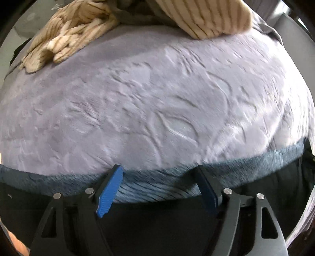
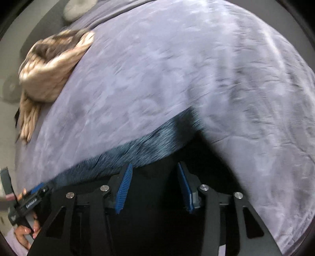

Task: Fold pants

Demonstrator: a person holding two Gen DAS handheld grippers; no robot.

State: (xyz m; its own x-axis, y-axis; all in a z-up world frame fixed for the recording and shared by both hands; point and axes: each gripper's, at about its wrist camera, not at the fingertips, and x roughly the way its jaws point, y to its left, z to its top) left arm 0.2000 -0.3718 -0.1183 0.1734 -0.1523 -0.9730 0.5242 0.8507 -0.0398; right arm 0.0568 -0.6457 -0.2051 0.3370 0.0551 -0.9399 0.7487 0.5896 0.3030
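Dark pants with a blue-grey ribbed waistband (image 1: 157, 177) lie at the near edge of a lavender blanket (image 1: 157, 102). My left gripper (image 1: 160, 173) is open, its blue fingertips over the waistband with fabric between them. In the right wrist view the waistband (image 2: 141, 145) runs slantwise and the black pant cloth (image 2: 157, 197) fills the space below. My right gripper (image 2: 154, 171) is open just above that dark cloth. The other hand-held gripper (image 2: 29, 198) shows at lower left with the person's fingers on it.
A cream striped knit garment (image 1: 65, 37) lies bunched at the far left of the blanket, with more of it at top right (image 1: 212, 17). It also shows in the right wrist view (image 2: 51, 69). A grey object (image 2: 74, 9) lies at the far edge.
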